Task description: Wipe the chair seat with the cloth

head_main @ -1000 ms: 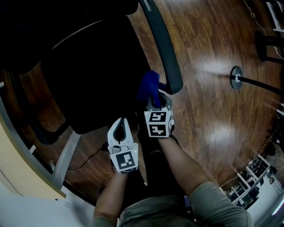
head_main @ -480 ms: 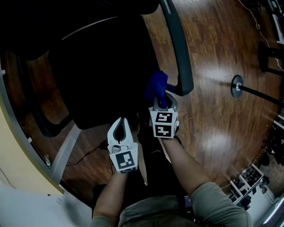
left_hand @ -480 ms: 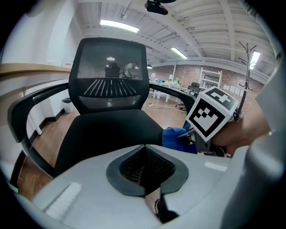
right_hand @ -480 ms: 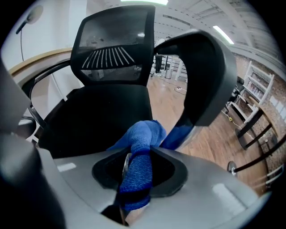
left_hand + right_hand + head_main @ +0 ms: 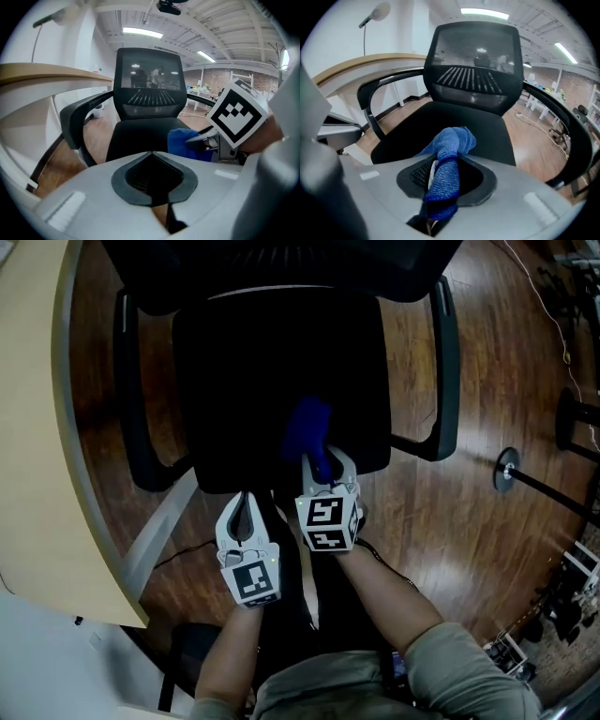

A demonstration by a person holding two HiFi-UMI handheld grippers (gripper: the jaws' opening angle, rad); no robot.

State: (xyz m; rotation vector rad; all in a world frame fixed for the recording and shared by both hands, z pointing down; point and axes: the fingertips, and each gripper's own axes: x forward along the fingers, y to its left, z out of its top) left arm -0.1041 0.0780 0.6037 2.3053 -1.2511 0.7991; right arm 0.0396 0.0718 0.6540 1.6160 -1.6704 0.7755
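- Right gripper (image 5: pixel 323 460) clamps blue cloth (image 5: pixel 307 427) over front edge of chair seat (image 5: pixel 244 381), wiping about to start
- Left gripper (image 5: pixel 246 507) closed, empty, just before the seat
- Next, likely: press cloth down, sweep across

Curved pale desk (image 5: pixel 37 427) at left, glossy wooden floor (image 5: pixel 487 549), round stand base (image 5: pixel 506 468) at right

Head view dim, underexposed: chair seat (image 5: pixel 281 381) near-black, detail lost; cloth (image 5: pixel 307 427) sole vivid colour. Glare patches on wood floor (image 5: pixel 450 554) at 4 o'clock. Gripper views brighter, ceiling strip lights (image 5: pixel 143 32) at 12 o'clock; fisheye bending, dark corners.
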